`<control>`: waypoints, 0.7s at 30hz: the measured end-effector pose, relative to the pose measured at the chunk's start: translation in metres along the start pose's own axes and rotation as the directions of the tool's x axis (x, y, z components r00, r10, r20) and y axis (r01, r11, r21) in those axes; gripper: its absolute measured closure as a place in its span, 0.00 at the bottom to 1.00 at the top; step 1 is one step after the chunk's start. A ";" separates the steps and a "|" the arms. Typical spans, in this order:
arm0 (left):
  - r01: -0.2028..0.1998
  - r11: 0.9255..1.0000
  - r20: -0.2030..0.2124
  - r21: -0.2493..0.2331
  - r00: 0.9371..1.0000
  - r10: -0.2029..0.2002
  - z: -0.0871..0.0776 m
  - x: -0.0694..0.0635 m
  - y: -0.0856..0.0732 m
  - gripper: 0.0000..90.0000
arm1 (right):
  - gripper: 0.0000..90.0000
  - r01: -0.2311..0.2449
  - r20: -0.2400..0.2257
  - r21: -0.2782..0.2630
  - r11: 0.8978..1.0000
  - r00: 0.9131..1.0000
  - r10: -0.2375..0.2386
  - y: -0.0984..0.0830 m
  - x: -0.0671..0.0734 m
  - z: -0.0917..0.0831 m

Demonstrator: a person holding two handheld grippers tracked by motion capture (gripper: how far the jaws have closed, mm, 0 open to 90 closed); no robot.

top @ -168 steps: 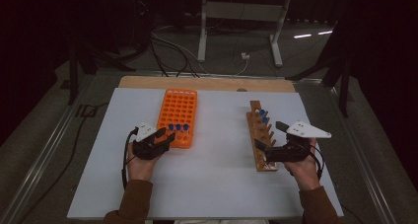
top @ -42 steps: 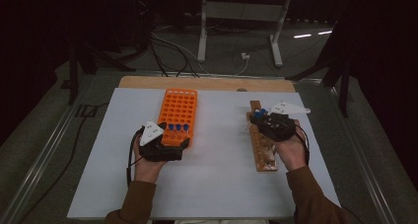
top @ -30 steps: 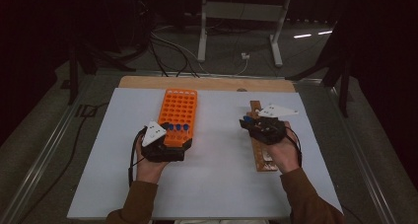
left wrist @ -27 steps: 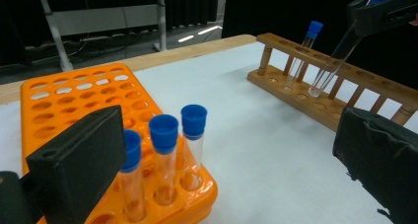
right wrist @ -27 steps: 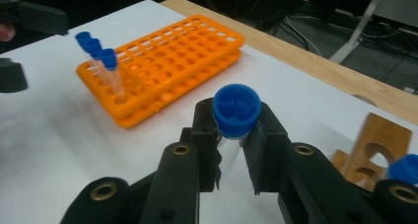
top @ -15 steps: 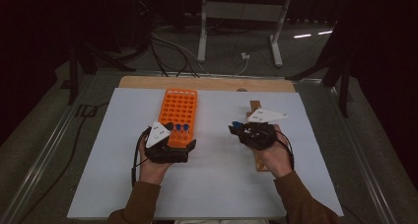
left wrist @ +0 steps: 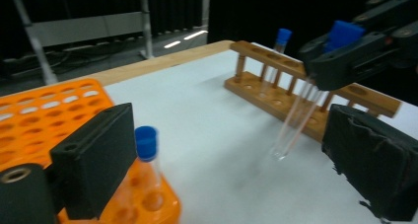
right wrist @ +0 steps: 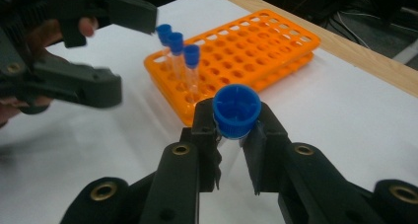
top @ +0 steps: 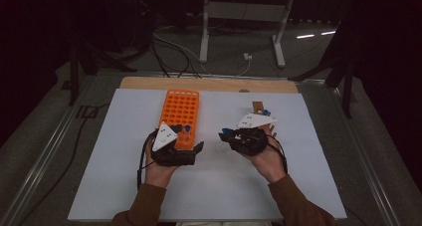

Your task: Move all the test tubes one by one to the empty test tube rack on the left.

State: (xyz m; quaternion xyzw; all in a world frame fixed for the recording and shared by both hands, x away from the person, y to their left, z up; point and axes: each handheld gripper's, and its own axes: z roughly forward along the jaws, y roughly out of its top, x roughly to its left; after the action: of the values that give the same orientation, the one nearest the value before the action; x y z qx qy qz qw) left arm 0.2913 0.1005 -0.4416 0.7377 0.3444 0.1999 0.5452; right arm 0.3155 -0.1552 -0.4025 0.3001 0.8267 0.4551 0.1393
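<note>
Test tube (right wrist: 236,111) with its blue cap sits clamped between the right gripper's (right wrist: 235,128) jaws, and from that gripper's own view the cap pokes up right between the two black pads while the clear glass drops away below. Take the orange rack (top: 180,118) as the landmark: in the high view the right gripper (top: 234,134) hovers over the white table (top: 124,186) to the right of the rack, between it and the wooden rack (left wrist: 296,86), with the tube's blue cap facing toward the orange rack. From the left gripper view the held tube (left wrist: 296,120) hangs tilted, its rounded tip close above the table, in front of the wooden rack where another blue-capped tube (left wrist: 278,51) stands upright. Over at the near end of the orange rack, the left gripper (top: 191,149) has its jaws spread apart and gripping nothing; they have just been closing a touch. One blue-capped tube (left wrist: 146,169) stands in the rack's near corner just beside the left pad, clear of it. Three capped tubes (right wrist: 177,54) line up along that near edge.
</note>
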 end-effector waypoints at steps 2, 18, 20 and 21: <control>-0.015 1.000 0.021 0.009 1.000 0.015 0.002 -0.003 0.000 0.13 | 0.85 0.004 -0.010 -0.001 1.000 1.000 -0.004 0.001 0.003 0.002; -0.116 0.992 0.105 0.058 0.988 0.109 0.018 -0.024 -0.004 0.68 | 0.85 0.003 -0.086 -0.003 1.000 0.996 -0.003 0.010 0.020 0.012; -0.121 0.991 0.112 0.057 0.987 0.114 0.018 -0.025 -0.004 0.73 | 0.85 0.008 -0.092 0.001 1.000 0.996 -0.008 0.010 0.021 0.013; -0.124 0.991 0.116 0.058 0.986 0.117 0.018 -0.025 -0.004 0.76 | 0.85 0.013 -0.094 0.001 1.000 0.995 -0.012 0.010 0.022 0.013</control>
State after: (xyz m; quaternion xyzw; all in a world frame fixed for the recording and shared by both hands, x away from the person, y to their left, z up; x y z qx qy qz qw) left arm 0.2847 0.0708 -0.4494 0.7847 0.2743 0.1795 0.5260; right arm 0.3090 -0.1287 -0.4003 0.2733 0.8345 0.4672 0.1029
